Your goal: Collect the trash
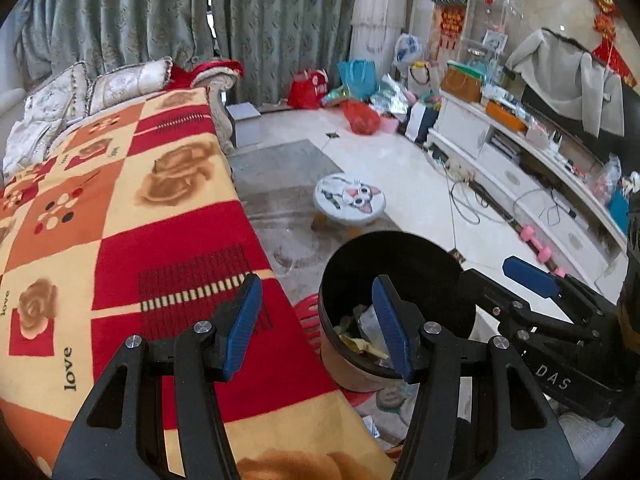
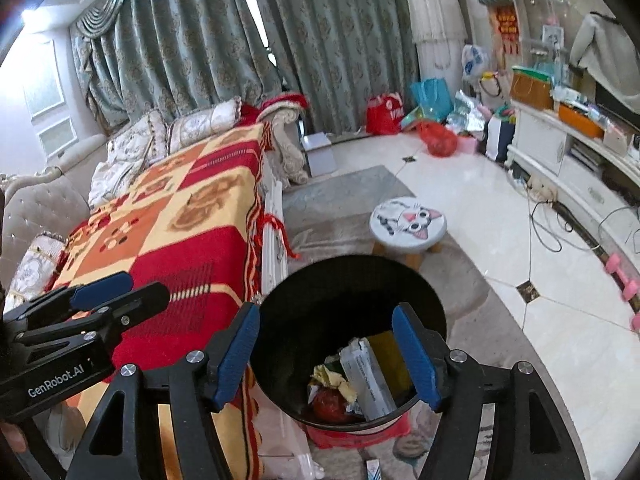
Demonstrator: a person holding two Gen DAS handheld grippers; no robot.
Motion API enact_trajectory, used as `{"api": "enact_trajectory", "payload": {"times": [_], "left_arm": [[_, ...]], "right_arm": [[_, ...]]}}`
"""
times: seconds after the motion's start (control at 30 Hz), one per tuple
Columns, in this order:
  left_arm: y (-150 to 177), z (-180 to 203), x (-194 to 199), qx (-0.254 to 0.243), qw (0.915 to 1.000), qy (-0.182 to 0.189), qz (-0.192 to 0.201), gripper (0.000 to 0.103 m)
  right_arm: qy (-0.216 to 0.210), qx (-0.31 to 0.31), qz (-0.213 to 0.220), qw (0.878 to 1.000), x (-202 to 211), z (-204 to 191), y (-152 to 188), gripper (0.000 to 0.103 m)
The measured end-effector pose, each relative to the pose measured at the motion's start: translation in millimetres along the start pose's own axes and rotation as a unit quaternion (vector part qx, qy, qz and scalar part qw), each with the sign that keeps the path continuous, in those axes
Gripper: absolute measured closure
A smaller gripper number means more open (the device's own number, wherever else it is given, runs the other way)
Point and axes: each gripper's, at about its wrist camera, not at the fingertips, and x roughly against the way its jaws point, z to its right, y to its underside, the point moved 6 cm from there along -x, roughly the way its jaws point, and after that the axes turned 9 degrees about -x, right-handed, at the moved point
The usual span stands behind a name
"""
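A black round trash bin (image 1: pixel 400 256) stands on the floor beside the sofa; it also shows in the right wrist view (image 2: pixel 352 280). Inside lie crumpled yellowish paper (image 2: pixel 332 380), a grey-white carton (image 2: pixel 368 380) and a red wrapper (image 2: pixel 328 400). My left gripper (image 1: pixel 320 328) is open and empty, between the sofa's edge and the bin. My right gripper (image 2: pixel 328 352) is open and empty, directly over the bin's mouth. The right gripper also shows in the left wrist view (image 1: pixel 532 276), and the left one in the right wrist view (image 2: pixel 104 292).
A sofa with a red, orange and yellow blanket (image 1: pixel 120 220) is on the left. A small cat-face stool (image 1: pixel 348 200) stands beyond the bin. A white TV cabinet (image 1: pixel 520 168) with cables runs along the right. Bags (image 1: pixel 360 116) and pink dumbbells (image 1: pixel 536 240) lie on the floor.
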Motion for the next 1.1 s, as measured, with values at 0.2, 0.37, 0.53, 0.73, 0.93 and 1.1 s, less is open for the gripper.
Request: {"api": "enact_trajectory", "payload": {"times": [0.2,0.37,0.53,0.73,0.93,1.1], "left_arm": [[-3,-9,18,0.008,0.9997,-0.012,0.021,0.047],[-4,-12,30,0.007,0.9990,-0.023,0.037,0.047],[-5,-17,37,0.008,0.9984,-0.029,0.048,0.047],[-6,-25,41,0.016,0.9979,-0.028,0.056,0.047],[-8,-26,45,0.013,0.9974,-0.029,0.065,0.047],[-7,-25,48,0.007,0.9969,-0.031,0.071,0.047]], "right_arm": [[0.011,0.006,0.036,0.999,19,-6,-10,0.035],[0.014,0.010,0.051,0.999,29,-10,-15,0.030],[0.013,0.013,0.062,0.998,38,-14,-18,0.029],[0.014,0.017,0.071,0.997,45,-18,-21,0.028],[0.015,0.023,0.075,0.997,49,-22,-21,0.027],[0.016,0.023,0.074,0.997,49,-23,-21,0.026]]}}
